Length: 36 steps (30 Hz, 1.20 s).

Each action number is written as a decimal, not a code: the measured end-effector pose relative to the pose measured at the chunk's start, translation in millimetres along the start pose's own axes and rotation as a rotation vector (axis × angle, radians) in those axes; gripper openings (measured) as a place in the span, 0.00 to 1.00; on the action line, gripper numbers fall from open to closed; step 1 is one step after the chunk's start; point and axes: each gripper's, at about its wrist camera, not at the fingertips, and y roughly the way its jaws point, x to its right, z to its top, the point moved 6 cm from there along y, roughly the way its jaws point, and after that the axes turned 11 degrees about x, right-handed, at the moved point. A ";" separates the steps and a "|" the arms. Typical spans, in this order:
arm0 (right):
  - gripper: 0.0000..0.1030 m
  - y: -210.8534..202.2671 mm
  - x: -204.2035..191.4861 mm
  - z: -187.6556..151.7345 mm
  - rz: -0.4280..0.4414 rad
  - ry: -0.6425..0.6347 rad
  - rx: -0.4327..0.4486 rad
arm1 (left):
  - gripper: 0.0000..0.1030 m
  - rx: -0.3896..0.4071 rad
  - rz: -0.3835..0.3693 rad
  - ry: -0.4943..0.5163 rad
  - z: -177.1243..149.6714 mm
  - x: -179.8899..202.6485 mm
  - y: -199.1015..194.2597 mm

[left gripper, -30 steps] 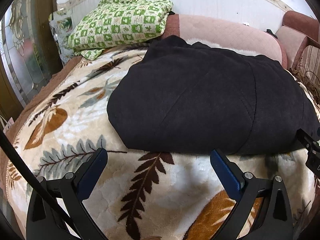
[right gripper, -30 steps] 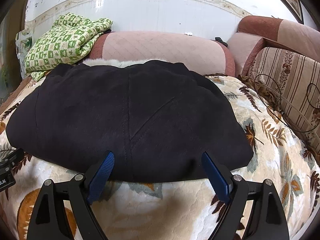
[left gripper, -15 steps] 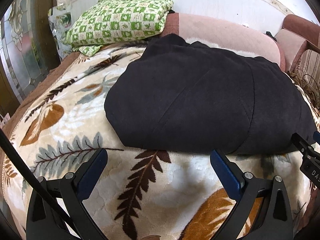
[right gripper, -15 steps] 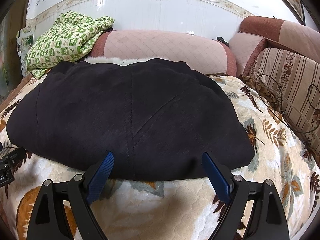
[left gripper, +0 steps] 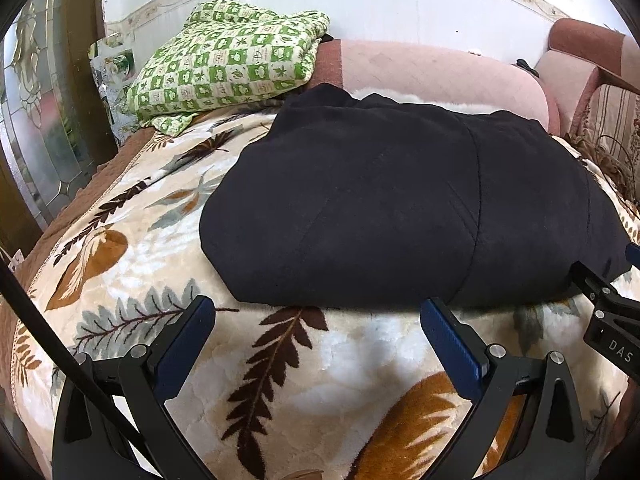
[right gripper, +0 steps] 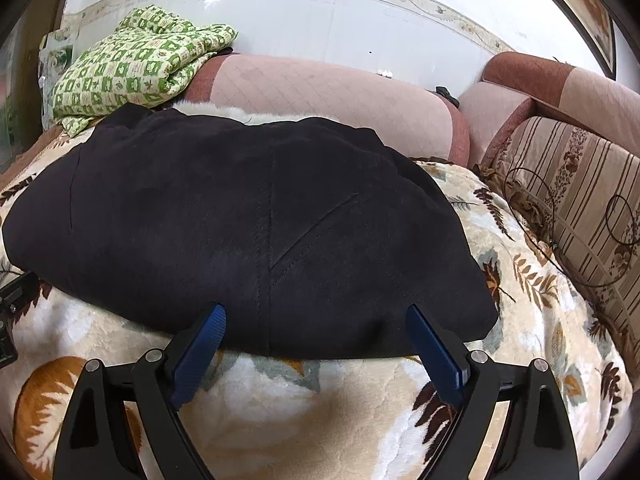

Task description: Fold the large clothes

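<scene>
Both grippers, left point(left gripper: 318, 316) and right point(right gripper: 316, 322): fingers wide; matte black garment point(right gripper: 240, 220) mounded on plush leaf-print blanket point(left gripper: 320, 380).

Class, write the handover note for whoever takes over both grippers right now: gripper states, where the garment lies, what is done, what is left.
Left gripper: open, empty, just short of the black garment, near its front edge.
Right gripper: open, empty, fingertips at the same front edge.
The garment lies folded into a compact bundle on the leaf-patterned blanket; a green checked quilt sits behind it.
Done: the garment looks already folded at least once.
Left: probably a final fold or tidy-up; neither gripper has hold of it.
</scene>
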 end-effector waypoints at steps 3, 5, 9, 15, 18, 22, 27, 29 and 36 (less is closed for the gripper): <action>0.91 -0.2 -0.8 -0.6 -0.002 -0.007 -0.001 | 0.99 0.005 -0.008 -0.004 0.2 1.0 -0.4; 0.91 -0.2 -1.0 -0.8 -0.003 -0.010 -0.002 | 0.99 0.002 -0.012 -0.004 -0.5 2.2 -0.3; 0.92 -0.3 -2.1 -1.3 -0.006 -0.017 -0.005 | 0.99 -0.006 -0.011 0.001 -2.4 3.4 0.7; 0.92 0.1 -3.2 -1.8 -0.007 -0.023 -0.008 | 0.99 -0.008 -0.009 0.007 -3.5 5.0 2.5; 0.92 0.0 -3.6 -1.8 -0.007 -0.022 -0.008 | 0.99 -0.008 -0.009 0.011 -3.8 6.2 2.9; 0.92 -0.2 -3.9 -1.6 -0.008 -0.022 -0.008 | 0.99 -0.011 -0.010 0.012 -4.6 6.5 3.2; 0.92 -0.2 -4.7 -1.1 -0.007 -0.022 -0.008 | 0.99 -0.022 -0.008 0.011 -7.1 5.8 4.3; 0.92 -0.7 -5.2 -1.2 -0.004 -0.021 -0.007 | 0.99 -0.028 -0.011 0.009 -8.3 5.7 4.9; 0.92 -1.8 -8.0 -2.5 0.004 -0.030 -0.005 | 0.99 -0.036 -0.021 0.000 -8.4 4.1 4.6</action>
